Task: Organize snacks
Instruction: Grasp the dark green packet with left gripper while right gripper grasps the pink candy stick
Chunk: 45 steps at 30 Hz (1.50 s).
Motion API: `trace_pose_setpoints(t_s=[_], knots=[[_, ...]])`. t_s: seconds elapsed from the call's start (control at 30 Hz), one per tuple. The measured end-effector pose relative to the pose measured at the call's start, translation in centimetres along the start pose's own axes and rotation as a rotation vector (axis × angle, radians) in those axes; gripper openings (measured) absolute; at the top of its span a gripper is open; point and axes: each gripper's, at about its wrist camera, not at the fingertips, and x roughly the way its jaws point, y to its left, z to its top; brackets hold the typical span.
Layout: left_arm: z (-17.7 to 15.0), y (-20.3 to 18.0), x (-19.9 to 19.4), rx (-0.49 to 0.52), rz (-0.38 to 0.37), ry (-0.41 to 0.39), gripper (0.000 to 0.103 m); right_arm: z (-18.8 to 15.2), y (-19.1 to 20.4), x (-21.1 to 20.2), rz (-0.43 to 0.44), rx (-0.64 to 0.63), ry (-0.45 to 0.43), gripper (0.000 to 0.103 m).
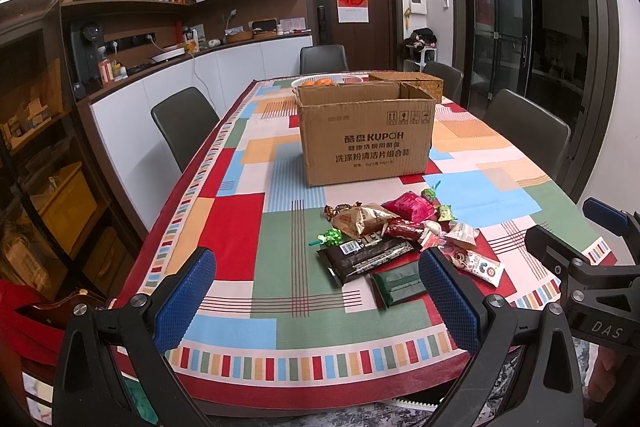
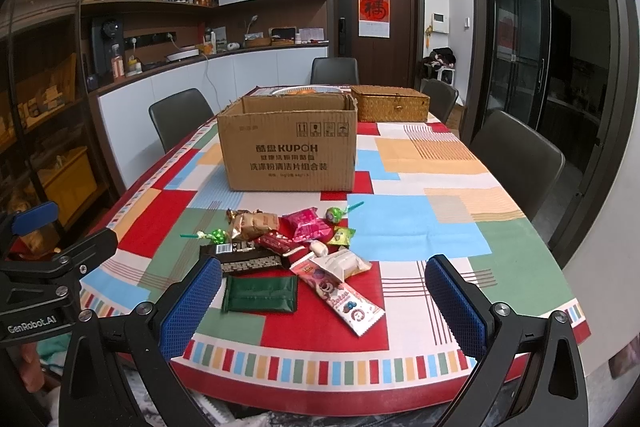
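Observation:
A heap of wrapped snacks lies on the near part of the patterned table: a dark chocolate bar (image 1: 370, 256) (image 2: 250, 257), a green pouch (image 1: 398, 285) (image 2: 261, 293), a pink packet (image 1: 410, 206) (image 2: 306, 223), a white-pink bar (image 2: 342, 297) (image 1: 478, 265), a brown packet (image 2: 253, 222) and green lollipops (image 2: 214, 235). An open cardboard box (image 1: 366, 135) (image 2: 290, 147) stands behind them. My left gripper (image 1: 316, 301) is open and empty above the near table edge. My right gripper (image 2: 324, 307) is open and empty, with the heap just ahead of it.
A woven basket (image 2: 392, 103) (image 1: 416, 83) and a bowl of oranges (image 1: 320, 81) stand behind the box. Dark chairs (image 2: 516, 155) (image 1: 184, 123) surround the table. The other gripper shows at each view's edge, the right one (image 1: 592, 259) and the left one (image 2: 44, 267).

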Motion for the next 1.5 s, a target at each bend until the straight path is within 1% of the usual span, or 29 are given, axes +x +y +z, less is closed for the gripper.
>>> trace_pose_setpoints(t_s=[0.17, 0.3, 0.5, 0.53, 0.63, 0.73, 0.87, 0.93, 1.03, 1.2, 1.27, 1.5], knots=[[-0.2, -0.5, 1.0, 0.019, -0.001, 0.019, 0.103, -0.1, -0.5, 0.6, 0.008, 0.013, 0.021, 0.103], [-0.2, -1.4, 1.8, 0.065, -0.027, 0.026, 0.103, -0.3, -1.0, 1.4, 0.023, 0.028, 0.047, 0.103], [-0.1, -3.3, 3.7, 0.164, -0.095, 0.061, 0.102, -0.7, -2.0, 3.7, 0.061, 0.06, 0.114, 0.103], [0.0, -3.6, 4.2, 0.179, -0.117, 0.071, 0.102, -0.7, -2.3, 4.3, 0.066, 0.067, 0.13, 0.102], [0.1, -4.3, 5.1, 0.225, -0.14, 0.078, 0.098, -0.8, -2.6, 5.6, 0.073, 0.072, 0.166, 0.101], [0.1, -4.9, 6.0, 0.294, -0.158, 0.078, 0.097, -0.8, -2.5, 6.8, 0.078, 0.038, 0.191, 0.099], [-0.3, -6.0, 7.4, 0.401, -0.203, 0.098, 0.091, -0.8, -2.1, 7.9, 0.07, -0.054, 0.203, 0.097], [-0.6, -6.5, 8.1, 0.439, -0.228, 0.117, 0.089, -1.1, -1.9, 8.7, 0.07, -0.108, 0.217, 0.095], [-1.1, -7.2, 9.3, 0.46, -0.275, 0.155, 0.087, -1.5, -1.6, 9.7, 0.086, -0.158, 0.252, 0.092], [-1.9, -8.3, 11.7, 0.488, -0.326, 0.223, 0.082, -2.4, -1.7, 11.4, 0.112, -0.188, 0.295, 0.088], [-2.2, -8.7, 12.7, 0.501, -0.342, 0.249, 0.081, -2.6, -1.9, 12.3, 0.118, -0.194, 0.317, 0.082], [-3.2, -9.7, 16.0, 0.529, -0.396, 0.346, 0.08, -3.5, -2.4, 15.0, 0.152, -0.19, 0.384, 0.072]])
